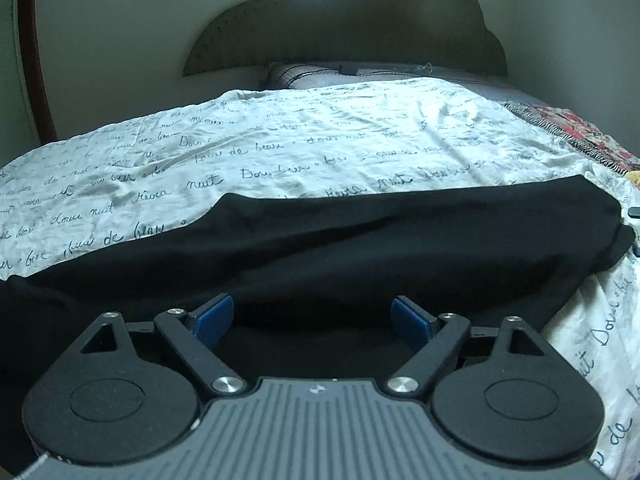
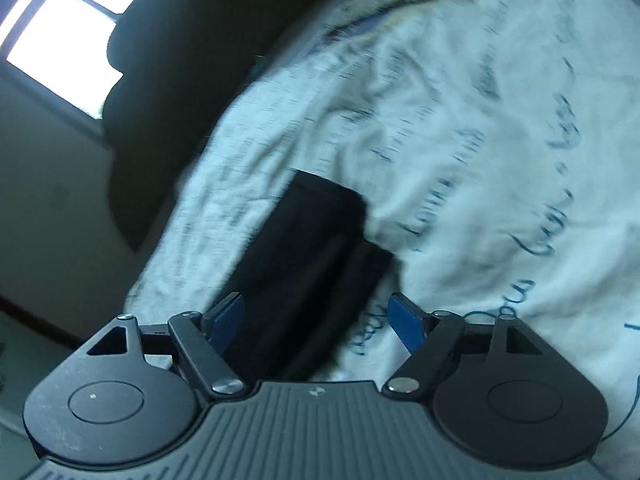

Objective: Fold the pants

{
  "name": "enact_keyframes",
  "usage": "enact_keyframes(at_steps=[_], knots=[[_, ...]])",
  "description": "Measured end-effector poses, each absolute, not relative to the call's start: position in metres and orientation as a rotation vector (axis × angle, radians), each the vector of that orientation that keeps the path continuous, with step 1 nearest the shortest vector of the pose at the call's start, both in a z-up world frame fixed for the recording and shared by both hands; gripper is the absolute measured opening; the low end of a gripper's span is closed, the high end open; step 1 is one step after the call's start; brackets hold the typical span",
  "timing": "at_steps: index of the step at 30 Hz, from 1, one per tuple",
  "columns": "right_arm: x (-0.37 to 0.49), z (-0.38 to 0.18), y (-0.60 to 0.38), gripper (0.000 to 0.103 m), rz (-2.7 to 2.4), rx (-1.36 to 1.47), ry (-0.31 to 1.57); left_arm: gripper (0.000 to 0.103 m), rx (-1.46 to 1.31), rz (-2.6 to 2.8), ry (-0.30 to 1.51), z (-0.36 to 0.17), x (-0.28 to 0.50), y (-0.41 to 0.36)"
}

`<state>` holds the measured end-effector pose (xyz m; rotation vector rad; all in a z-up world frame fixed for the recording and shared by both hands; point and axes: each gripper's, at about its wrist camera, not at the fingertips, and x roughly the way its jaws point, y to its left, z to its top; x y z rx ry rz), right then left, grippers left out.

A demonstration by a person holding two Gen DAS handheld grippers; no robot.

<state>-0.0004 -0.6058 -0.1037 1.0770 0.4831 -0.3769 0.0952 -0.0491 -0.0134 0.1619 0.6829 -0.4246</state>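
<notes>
Black pants (image 1: pixel 360 248) lie stretched across the bed on a white sheet (image 1: pixel 304 144) printed with handwriting. My left gripper (image 1: pixel 312 318) hovers open just over the near edge of the pants, its blue pads (image 1: pixel 214 316) wide apart with only flat cloth beneath. In the tilted, blurred right wrist view the pants (image 2: pixel 304 248) appear as a narrow dark strip ending in a squared edge. My right gripper (image 2: pixel 316 318) stands open over that strip, and the cloth lies loose between the blue pads (image 2: pixel 408 320) without being pinched.
A dark scalloped headboard (image 1: pixel 344 28) and a grey pillow (image 1: pixel 328 74) stand at the far end of the bed. A red patterned blanket (image 1: pixel 576 128) lies at the right side. A bright window (image 2: pixel 64 40) shows left in the right wrist view.
</notes>
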Motion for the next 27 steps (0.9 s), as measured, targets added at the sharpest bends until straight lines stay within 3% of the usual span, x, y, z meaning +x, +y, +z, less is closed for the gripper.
enact_keyframes(at_steps=[2,4,5,9,13,15,17,18,19,20,26,27], knots=[[0.005,-0.107,-0.610,0.063,-0.378,1.082,0.439,0.088,0.149,-0.422,0.688,-0.015,0.097,-0.049],[0.012,-0.108,-0.618,0.015,-0.374,1.064,0.454,0.088,0.125,-0.419,0.703,-0.016,0.101,-0.049],[0.013,-0.108,-0.620,0.003,-0.382,1.051,0.453,0.088,0.115,-0.417,0.706,-0.016,0.101,-0.049],[0.008,-0.073,-0.620,0.003,-0.376,0.905,0.392,0.088,0.110,-0.408,0.682,-0.011,0.102,-0.048],[0.039,-0.097,-0.631,0.006,-0.390,0.906,0.618,0.088,0.094,-0.412,0.734,-0.020,0.109,-0.050],[0.024,-0.102,-0.634,0.009,-0.406,1.030,0.556,0.088,0.090,-0.422,0.726,-0.020,0.105,-0.048],[0.005,-0.098,-0.626,0.021,-0.400,1.114,0.450,0.088,0.101,-0.415,0.715,-0.019,0.103,-0.047],[0.002,-0.097,-0.620,0.046,-0.385,1.116,0.440,0.088,0.102,-0.412,0.710,-0.017,0.103,-0.047],[0.002,-0.099,-0.615,0.080,-0.377,1.129,0.460,0.088,0.096,-0.411,0.706,-0.016,0.103,-0.046],[0.003,-0.102,-0.609,0.083,-0.353,1.156,0.456,0.088,0.082,-0.412,0.703,-0.015,0.103,-0.044],[0.040,-0.109,-0.603,0.081,-0.336,1.145,0.401,0.088,0.064,-0.416,0.693,-0.010,0.096,-0.039],[0.045,-0.110,-0.605,0.062,-0.359,1.125,0.390,0.088,0.069,-0.409,0.687,-0.009,0.094,-0.037]])
